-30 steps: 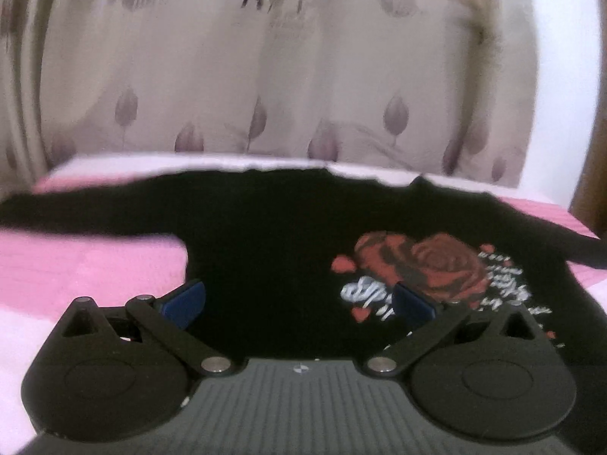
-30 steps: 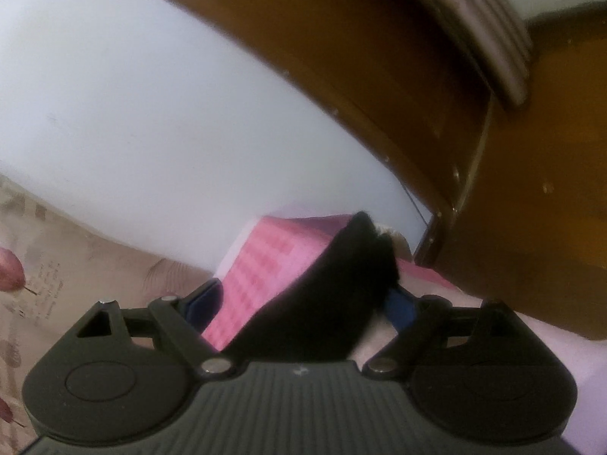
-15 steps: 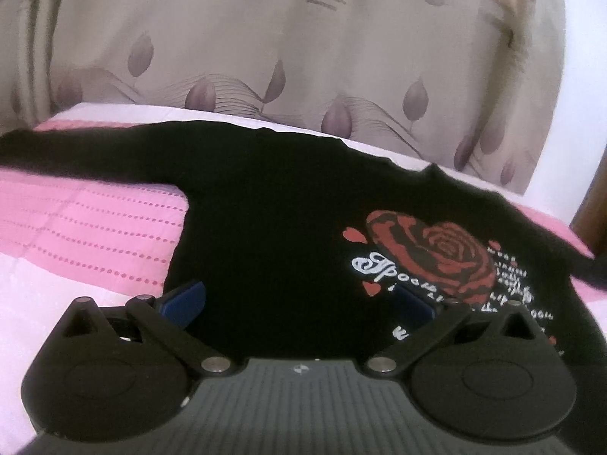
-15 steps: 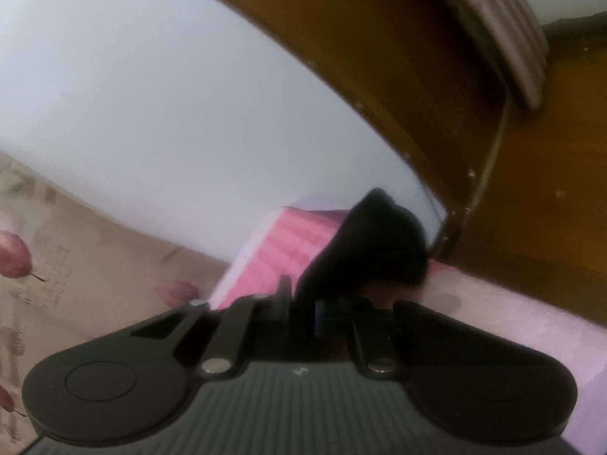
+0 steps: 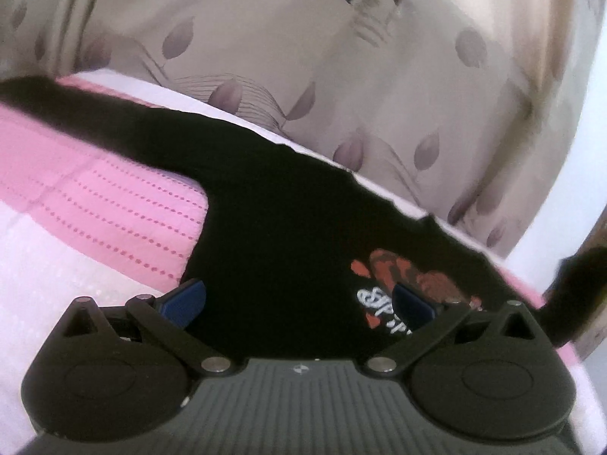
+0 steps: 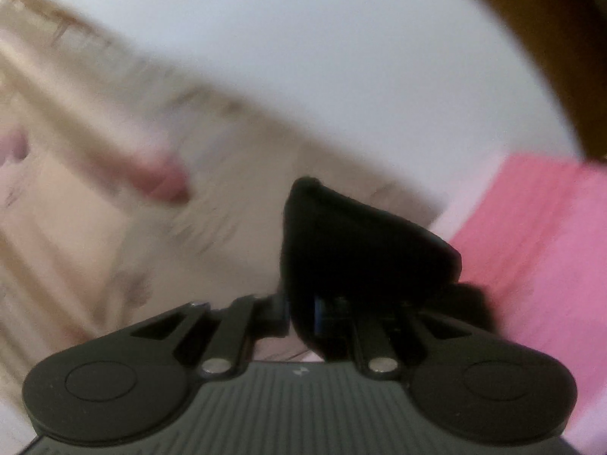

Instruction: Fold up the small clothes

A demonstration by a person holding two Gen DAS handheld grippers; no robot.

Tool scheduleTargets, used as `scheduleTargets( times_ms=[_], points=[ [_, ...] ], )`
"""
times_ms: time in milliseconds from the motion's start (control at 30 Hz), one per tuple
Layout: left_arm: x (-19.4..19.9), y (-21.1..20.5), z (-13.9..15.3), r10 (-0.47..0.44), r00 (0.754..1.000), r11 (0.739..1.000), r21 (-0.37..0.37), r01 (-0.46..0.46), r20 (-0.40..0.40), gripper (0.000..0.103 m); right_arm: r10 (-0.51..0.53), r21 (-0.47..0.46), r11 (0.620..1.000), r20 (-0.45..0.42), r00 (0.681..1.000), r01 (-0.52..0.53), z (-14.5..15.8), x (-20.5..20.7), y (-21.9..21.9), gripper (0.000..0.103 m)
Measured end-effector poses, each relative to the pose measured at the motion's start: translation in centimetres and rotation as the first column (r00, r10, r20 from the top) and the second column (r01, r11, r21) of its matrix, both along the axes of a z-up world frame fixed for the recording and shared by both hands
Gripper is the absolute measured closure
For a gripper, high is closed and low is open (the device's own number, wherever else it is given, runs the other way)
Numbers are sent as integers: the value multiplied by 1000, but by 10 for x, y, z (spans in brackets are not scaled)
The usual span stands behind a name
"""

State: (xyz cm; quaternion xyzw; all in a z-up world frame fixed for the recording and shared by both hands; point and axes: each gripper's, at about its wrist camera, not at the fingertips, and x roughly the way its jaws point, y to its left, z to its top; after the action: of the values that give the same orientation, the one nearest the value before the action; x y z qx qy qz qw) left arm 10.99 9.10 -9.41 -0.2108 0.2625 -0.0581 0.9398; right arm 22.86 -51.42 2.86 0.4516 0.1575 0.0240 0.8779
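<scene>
A small black long-sleeved top (image 5: 288,220) with a red rose print (image 5: 409,276) lies spread on a pink bedcover (image 5: 106,197). Its left sleeve (image 5: 76,110) stretches out to the far left. My left gripper (image 5: 299,303) is open, its blue pads over the top's lower body, holding nothing. My right gripper (image 6: 322,311) is shut on the cuff of the top's right sleeve (image 6: 353,239), lifted off the bed. That raised sleeve end also shows at the right edge of the left wrist view (image 5: 576,288).
A beige curtain with purple leaf prints (image 5: 341,76) hangs behind the bed's far edge. A white wall (image 6: 341,57) and a brown wooden door frame (image 6: 561,38) are at the right. The bedcover (image 6: 542,235) shows below the right gripper.
My right gripper closed on the sleeve cuff and has swung it up and leftward; its view is now blurred. My left gripper, still open, has tilted and dropped closer over the top.
</scene>
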Motion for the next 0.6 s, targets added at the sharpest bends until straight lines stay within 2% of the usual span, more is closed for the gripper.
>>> scheduleTargets(
  times_ms=[133,233,333,467,600],
  points=[
    [0,5,0,5,1000,999,-37,-4,11,0,111,81,990,25,994,-112,-10,37,75,91],
    [-1,6,-1,1,1000,999,-50,-1,14,0,177,146,973,28,984,-179,-28,63,133,92],
    [-2,10,-2,2,1000,997,-75,0,21,0,254,165,953,9,967,-252,-47,83,194,92],
    [-3,14,-4,3,1000,994,-110,0,28,0,349,135,930,-41,936,-341,-71,98,267,91],
    [-4,18,-5,6,999,990,-139,-1,34,0,415,64,909,-102,904,-411,-91,100,320,92]
  ],
)
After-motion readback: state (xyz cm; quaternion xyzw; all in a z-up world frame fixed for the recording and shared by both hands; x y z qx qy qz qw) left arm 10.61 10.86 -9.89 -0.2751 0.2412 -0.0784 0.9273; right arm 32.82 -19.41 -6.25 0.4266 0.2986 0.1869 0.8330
